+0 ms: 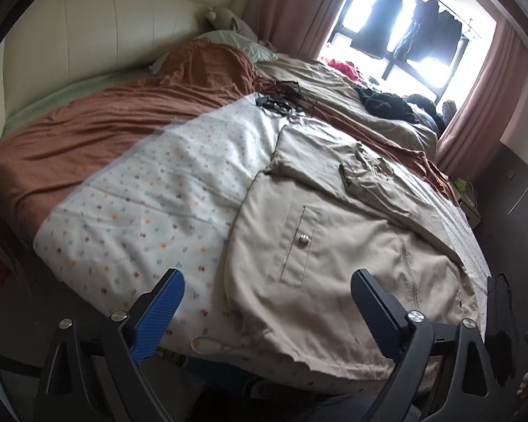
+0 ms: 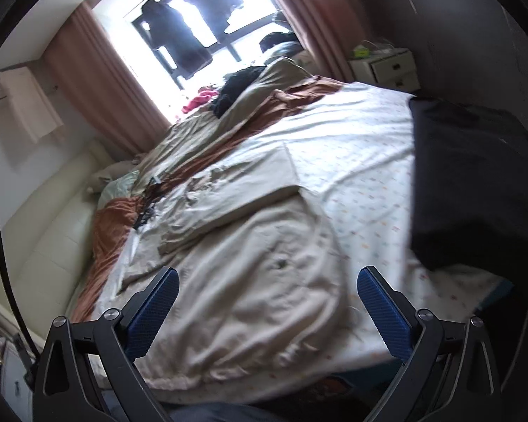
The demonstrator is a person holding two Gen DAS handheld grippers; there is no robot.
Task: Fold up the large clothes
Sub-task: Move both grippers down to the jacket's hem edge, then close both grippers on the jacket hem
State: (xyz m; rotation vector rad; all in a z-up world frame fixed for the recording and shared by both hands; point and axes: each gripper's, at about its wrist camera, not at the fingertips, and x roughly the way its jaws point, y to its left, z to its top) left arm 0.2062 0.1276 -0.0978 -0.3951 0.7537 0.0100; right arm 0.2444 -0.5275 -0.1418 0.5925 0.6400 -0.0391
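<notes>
Left wrist view: left tool (image 1: 267,290) tilted down over the foot of the bed (image 1: 88,140), jaws spread wide, nothing between the ribbed blue pads (image 1: 156,316). No earlier frame to compare. Beige jacket (image 1: 334,246) lies spread flat on the white dotted quilt (image 1: 140,204), near the bed's lower edge; woven cotton-like cloth, creased, with a welt pocket and a round metal snap button (image 1: 303,239); one sleeve folded across the upper body. Rust-brown blanket (image 1: 88,123) ribbed with wrinkles beyond. Cream padded headboard (image 1: 88,24) behind.

Right wrist view: right tool (image 2: 267,290) also angled down over the jacket's (image 2: 246,263) hem, jaws released and empty. Dark folded garment (image 2: 475,190) sits on the quilt's (image 2: 362,183) right side. Picture slightly blurred.
</notes>
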